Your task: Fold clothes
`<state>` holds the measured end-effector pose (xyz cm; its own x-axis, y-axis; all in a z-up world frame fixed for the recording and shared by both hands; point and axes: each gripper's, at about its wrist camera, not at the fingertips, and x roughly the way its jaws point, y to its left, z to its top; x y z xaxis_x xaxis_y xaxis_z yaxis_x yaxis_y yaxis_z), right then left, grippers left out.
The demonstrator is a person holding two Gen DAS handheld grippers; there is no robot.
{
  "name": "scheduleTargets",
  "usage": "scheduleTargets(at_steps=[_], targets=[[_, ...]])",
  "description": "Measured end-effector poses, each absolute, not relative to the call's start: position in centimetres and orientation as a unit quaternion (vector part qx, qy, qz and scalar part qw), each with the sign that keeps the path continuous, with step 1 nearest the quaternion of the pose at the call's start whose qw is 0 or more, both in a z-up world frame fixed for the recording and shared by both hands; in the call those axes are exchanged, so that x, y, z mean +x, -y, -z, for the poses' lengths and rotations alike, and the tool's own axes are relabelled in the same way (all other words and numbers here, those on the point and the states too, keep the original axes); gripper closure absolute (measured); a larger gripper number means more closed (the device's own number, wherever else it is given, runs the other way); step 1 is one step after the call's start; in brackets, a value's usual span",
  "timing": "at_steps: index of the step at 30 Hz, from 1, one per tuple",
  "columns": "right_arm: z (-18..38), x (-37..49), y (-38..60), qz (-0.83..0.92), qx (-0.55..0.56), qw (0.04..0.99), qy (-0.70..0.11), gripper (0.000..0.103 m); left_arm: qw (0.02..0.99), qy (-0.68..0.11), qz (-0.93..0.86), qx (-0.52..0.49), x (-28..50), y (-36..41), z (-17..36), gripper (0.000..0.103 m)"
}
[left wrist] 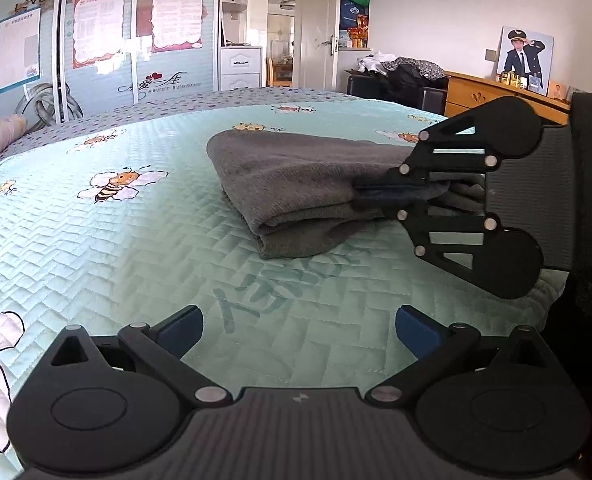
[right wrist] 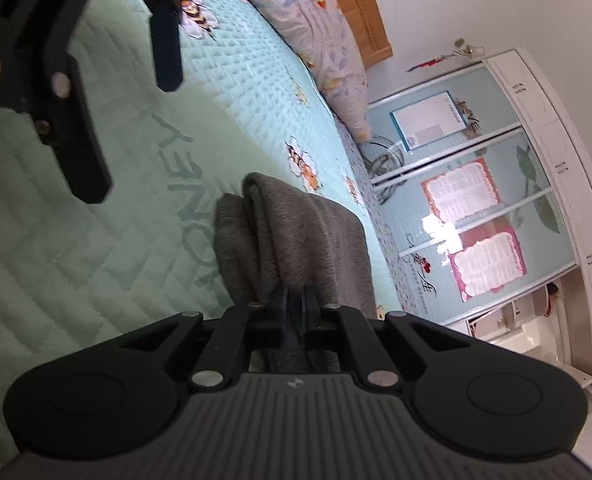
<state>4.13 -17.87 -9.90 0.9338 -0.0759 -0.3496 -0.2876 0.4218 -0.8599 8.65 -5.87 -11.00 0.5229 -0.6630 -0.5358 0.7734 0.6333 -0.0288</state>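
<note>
The right gripper [right wrist: 295, 312] is closed on the grey cloth [left wrist: 296, 184]: a fold of the fabric is pinched between its two pads, and the tool is rolled onto its side, so that one finger stands above the other in the left wrist view. The left gripper [left wrist: 299, 330] is released; its blue pads [left wrist: 182, 330] are held wide apart and nothing is seen between them. It hangs over the bedspread [left wrist: 136, 240], just beside the cloth but not touching it. The cloth is folded into a thick bundle of several layers and lies on the middle of the bed, with its near end taken up by the right gripper. The bedspread is pale green, quilted, and printed with bees and large letters. A pillow [right wrist: 316, 40] is seen at the head of the bed. Behind the bed a wardrobe [left wrist: 96, 40] with sliding doors is placed, and a wooden dresser [left wrist: 480, 96] is seen at the wall.
</note>
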Motion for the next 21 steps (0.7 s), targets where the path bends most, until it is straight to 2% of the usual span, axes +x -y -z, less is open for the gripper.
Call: scheduleTargets(at_steps=[15,18,19,21], targets=[[11.7,3.2,16.8,-0.055,-0.559,0.811,-0.165,0.078,0.865,-0.259,0.418,0.103,8.4,5.9,11.0,0.001],[11.1,3.6,17.0,-0.058,-0.537,0.824,-0.172,0.085,0.865,-0.258,0.417,0.101,8.3,5.8,11.0,0.001],[10.7,3.7,17.1,-0.059,-0.527,0.829,-0.176,0.095,0.866,-0.259,0.416,0.100,8.4,5.8,11.0,0.001],[10.4,3.8,17.1,-0.063,-0.517,0.834,-0.182,0.098,0.866,-0.261,0.415,0.099,8.4,5.8,11.1,0.001]])
